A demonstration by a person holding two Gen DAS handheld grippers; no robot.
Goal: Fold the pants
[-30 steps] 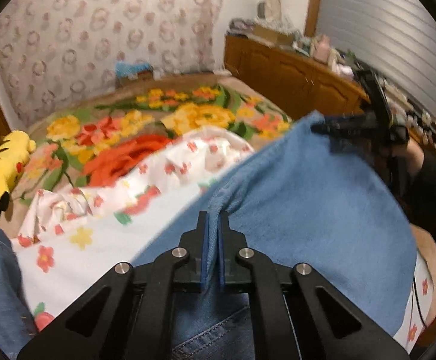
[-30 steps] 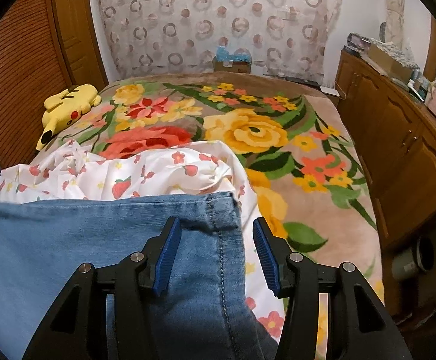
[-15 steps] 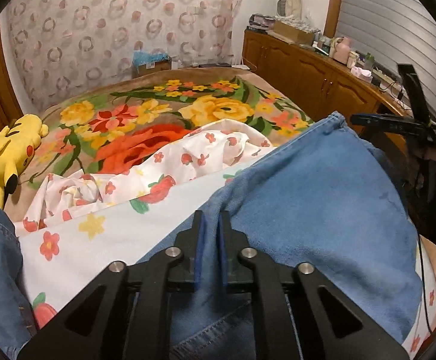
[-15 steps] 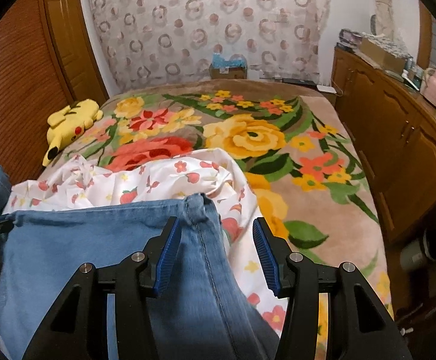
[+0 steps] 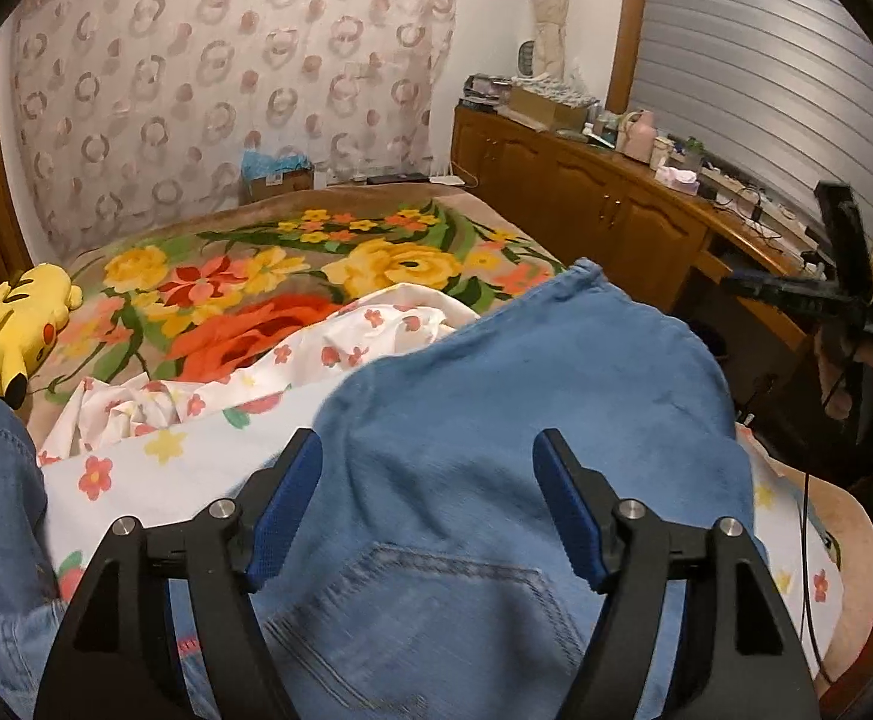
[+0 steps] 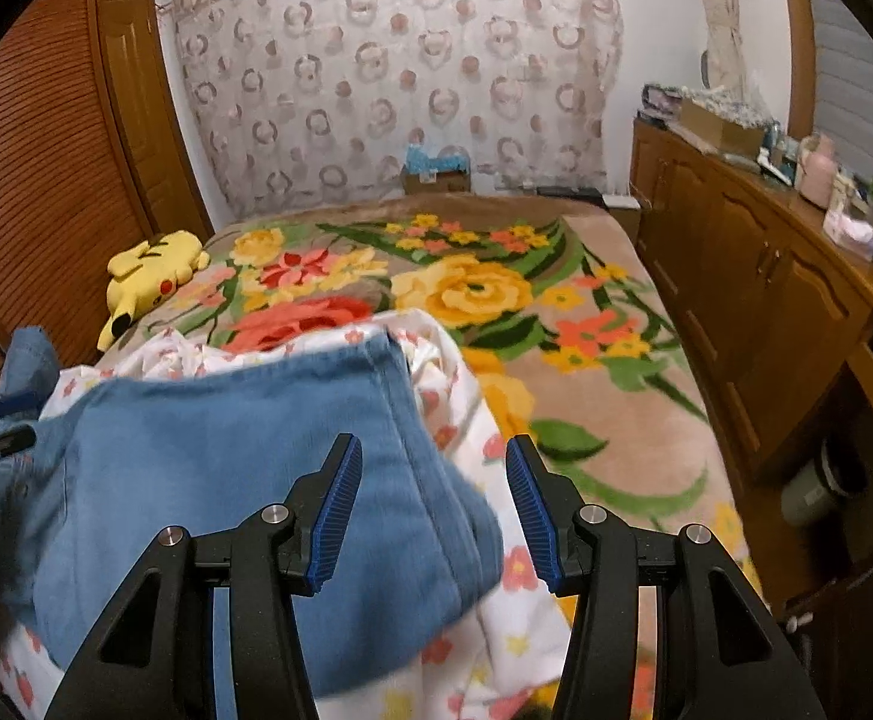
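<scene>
Left tongs [image 5: 427,504]: jaws opening, spread wide over the pants [image 5: 514,420], pads clear of the denim, nothing pinched. Right tongs [image 6: 433,507]: jaws parted and empty, the folded edge of the pants sits below the gap and the inner pad, no pad contact visible. Pants lie folded over on the white floral sheet [image 6: 496,630], at the near end of the bed [image 6: 592,360], back pocket stitching toward the left tongs. Yellow plush toy [image 6: 148,270] sits well beyond the pants, at the bed's far left edge by the wooden door.
</scene>
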